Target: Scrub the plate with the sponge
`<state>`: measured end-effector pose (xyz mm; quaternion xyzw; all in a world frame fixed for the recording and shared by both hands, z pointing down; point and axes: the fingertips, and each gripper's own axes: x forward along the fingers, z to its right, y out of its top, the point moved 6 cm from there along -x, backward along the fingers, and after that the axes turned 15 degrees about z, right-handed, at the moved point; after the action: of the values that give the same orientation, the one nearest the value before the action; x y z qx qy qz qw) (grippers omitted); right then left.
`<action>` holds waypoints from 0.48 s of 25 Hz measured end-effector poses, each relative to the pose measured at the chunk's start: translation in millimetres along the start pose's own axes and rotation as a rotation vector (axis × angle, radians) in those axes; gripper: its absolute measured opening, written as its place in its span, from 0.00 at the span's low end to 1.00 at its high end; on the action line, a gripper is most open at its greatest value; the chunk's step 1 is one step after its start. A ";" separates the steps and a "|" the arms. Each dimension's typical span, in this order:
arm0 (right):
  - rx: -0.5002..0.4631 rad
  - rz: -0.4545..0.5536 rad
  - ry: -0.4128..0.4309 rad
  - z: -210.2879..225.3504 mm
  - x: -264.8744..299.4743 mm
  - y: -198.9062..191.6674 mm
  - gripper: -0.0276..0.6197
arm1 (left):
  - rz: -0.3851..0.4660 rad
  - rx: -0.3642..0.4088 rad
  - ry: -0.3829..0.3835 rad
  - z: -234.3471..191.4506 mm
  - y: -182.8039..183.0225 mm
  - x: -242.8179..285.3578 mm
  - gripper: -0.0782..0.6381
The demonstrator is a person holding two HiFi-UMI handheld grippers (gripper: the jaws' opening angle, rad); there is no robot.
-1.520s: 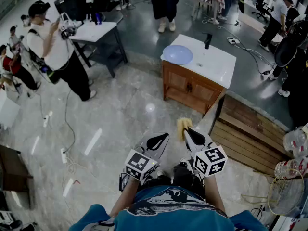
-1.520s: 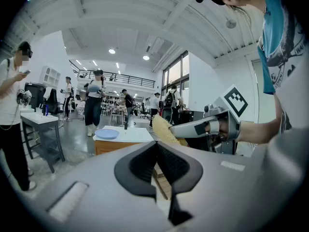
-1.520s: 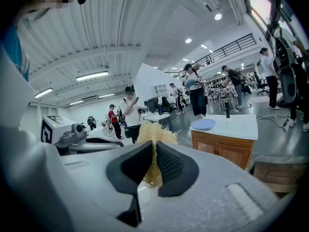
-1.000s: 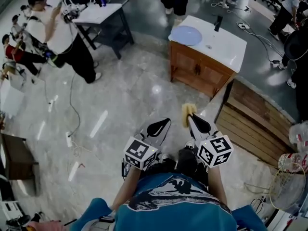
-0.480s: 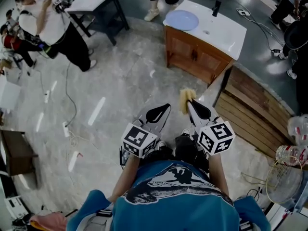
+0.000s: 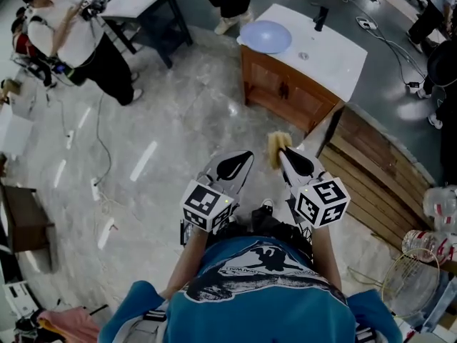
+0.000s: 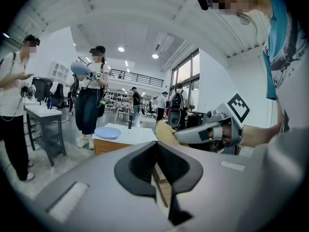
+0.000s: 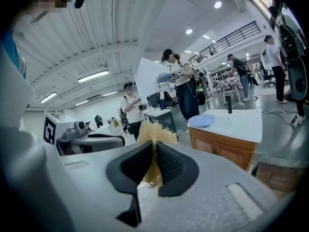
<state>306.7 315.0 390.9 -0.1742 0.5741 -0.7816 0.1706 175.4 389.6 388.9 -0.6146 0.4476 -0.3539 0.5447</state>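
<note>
Right gripper [image 6: 284,153] pinching yellow sponge [image 6: 275,147]; left gripper [image 6: 248,156] jaws pressed together, empty; blue plate [image 6: 265,36] on sink counter [image 6: 335,59] left corner

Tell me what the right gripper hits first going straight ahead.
Likely the floor short of the cabinet; the right gripper, shut on the sponge, points slightly down. Depth unclear.

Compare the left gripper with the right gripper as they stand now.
The left gripper is empty; the right gripper holds the yellow sponge. The left gripper's jaws meet; the right gripper's jaws are parted slightly by the yellow sponge. Both point roughly toward the blue plate.
</note>
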 end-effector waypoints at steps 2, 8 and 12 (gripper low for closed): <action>-0.001 -0.003 0.008 14.3 1.1 3.4 0.09 | 0.005 0.002 0.006 1.8 -0.9 14.2 0.13; 0.006 -0.013 0.029 46.4 -4.5 7.9 0.09 | 0.011 0.011 0.028 15.0 -4.0 44.4 0.13; 0.033 -0.016 0.032 61.6 -4.0 4.0 0.09 | -0.008 0.012 0.022 21.4 -8.4 56.7 0.13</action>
<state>339.3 264.2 404.0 -0.1636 0.5623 -0.7950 0.1581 216.4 344.1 390.9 -0.6092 0.4490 -0.3655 0.5419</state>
